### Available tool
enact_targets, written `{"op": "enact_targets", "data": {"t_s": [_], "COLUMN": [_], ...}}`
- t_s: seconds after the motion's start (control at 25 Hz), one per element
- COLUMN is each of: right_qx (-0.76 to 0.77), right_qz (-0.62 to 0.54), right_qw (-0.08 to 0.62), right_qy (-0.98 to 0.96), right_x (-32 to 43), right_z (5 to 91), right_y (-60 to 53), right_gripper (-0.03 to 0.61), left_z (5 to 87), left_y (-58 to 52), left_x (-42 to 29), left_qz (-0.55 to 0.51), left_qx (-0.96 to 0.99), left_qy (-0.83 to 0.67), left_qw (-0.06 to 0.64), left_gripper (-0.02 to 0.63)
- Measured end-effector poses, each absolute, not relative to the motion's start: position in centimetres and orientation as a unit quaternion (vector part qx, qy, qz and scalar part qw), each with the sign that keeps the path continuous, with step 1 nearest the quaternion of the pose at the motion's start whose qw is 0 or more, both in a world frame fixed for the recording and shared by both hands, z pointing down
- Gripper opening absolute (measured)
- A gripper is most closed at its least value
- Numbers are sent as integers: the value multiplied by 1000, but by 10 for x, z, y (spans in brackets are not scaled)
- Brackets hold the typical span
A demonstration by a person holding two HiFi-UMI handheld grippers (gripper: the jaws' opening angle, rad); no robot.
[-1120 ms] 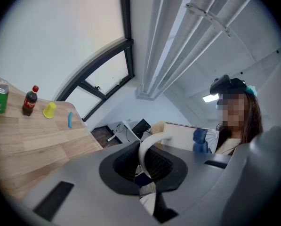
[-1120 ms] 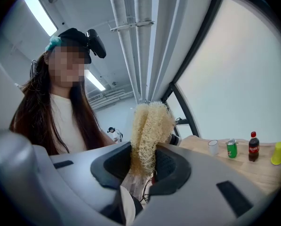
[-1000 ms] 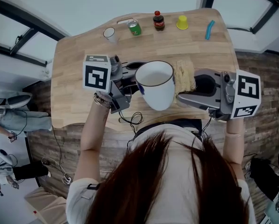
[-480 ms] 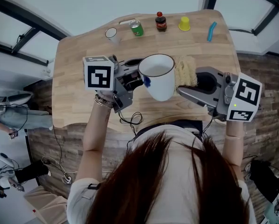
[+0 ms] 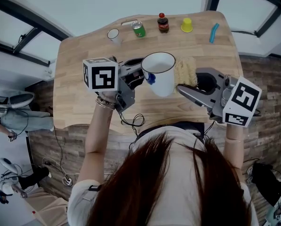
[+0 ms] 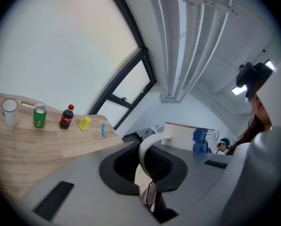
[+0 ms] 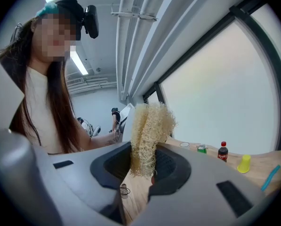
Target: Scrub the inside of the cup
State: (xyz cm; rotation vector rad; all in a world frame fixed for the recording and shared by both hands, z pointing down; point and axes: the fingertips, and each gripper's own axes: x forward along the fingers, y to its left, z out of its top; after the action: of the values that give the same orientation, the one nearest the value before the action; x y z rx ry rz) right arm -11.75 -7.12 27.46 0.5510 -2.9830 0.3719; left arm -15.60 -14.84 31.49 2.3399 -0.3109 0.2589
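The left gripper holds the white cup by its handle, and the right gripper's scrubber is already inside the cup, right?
Not quite. The left gripper does hold the cup by its handle, but the right gripper's scrubber is outside the cup, beside it, as the head view shows.

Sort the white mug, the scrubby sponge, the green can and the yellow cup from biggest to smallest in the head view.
1. white mug, held up nearer the camera
2. scrubby sponge, also held up
3. green can and yellow cup: look about alike, so no ranking
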Motion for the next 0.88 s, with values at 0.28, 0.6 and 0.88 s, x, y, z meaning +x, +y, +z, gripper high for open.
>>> {"op": "enact_targets", "data": {"t_s": [0.28, 0.6, 0.88], "right_qx": [219, 262, 290], "right_qz": [113, 100, 96], "right_qw": [54, 79, 94], "right_qy": [-968, -957, -948], "right_x": [-119, -122, -121], "right_z": [280, 290, 298], "right_y": [-82, -89, -97], "right_gripper": [106, 106, 106], "left_z": [321, 330, 340], "left_y": [-162, -171, -179], "left_x": [-162, -169, -174], "left_qz": [112, 117, 126], "left_qx": [910, 904, 894], "left_qy": [-160, -205, -240], "left_qw": [365, 357, 356], "left_gripper": [23, 23, 23]}}
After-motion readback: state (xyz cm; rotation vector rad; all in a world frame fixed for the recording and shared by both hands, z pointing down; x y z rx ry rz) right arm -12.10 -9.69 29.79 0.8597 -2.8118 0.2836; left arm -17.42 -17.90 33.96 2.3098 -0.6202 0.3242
